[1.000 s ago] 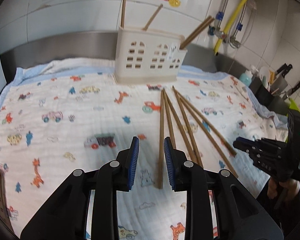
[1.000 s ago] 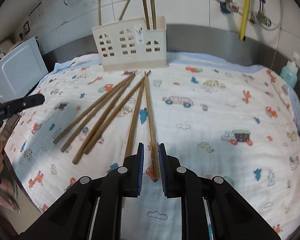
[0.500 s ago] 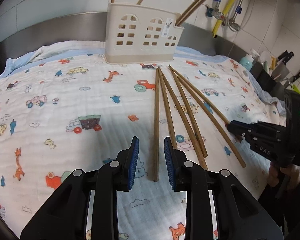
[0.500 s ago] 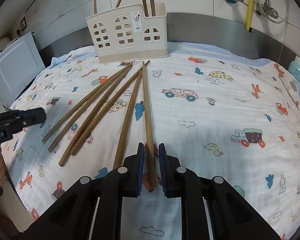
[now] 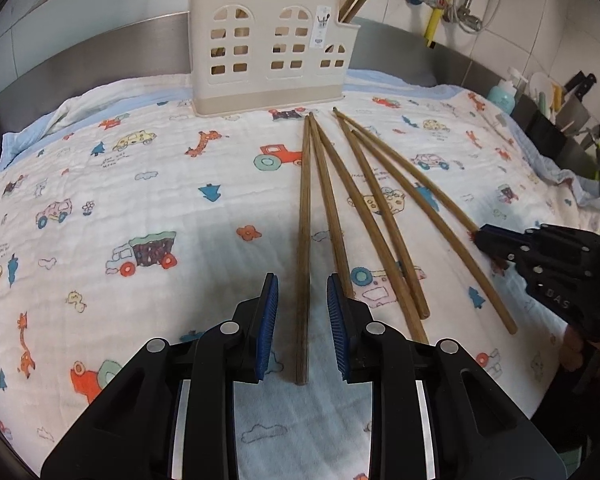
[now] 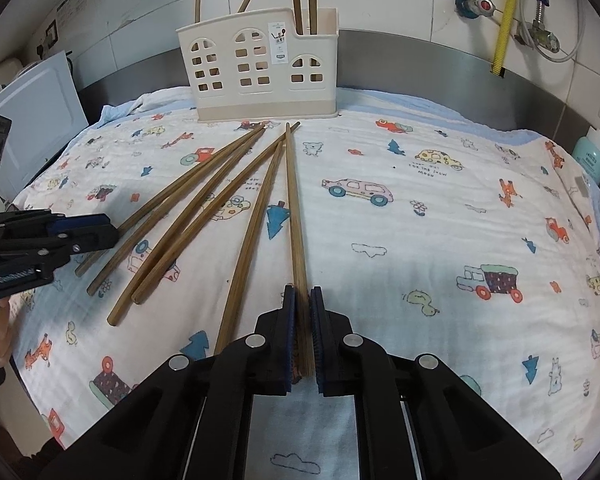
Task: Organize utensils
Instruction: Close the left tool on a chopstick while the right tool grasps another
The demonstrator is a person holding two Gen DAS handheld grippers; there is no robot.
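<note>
Counting six chopsticks [image 6: 204,208] on cloth [image 6: 420,240]

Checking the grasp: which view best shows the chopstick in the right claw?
Right wrist view: the chopstick runs straight into the right claw, pads pressed on it. Left wrist view shows it sideways, its end hidden behind the claw.

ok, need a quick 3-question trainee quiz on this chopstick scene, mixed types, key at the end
1. True or false: the right gripper is shut on a chopstick.
2. How many chopsticks stand in the holder?
3. The left gripper is: A) shut on a chopstick B) open around one, fingers not touching it C) shut on nothing.
Key: 1 true; 2 four; 3 B.
</note>
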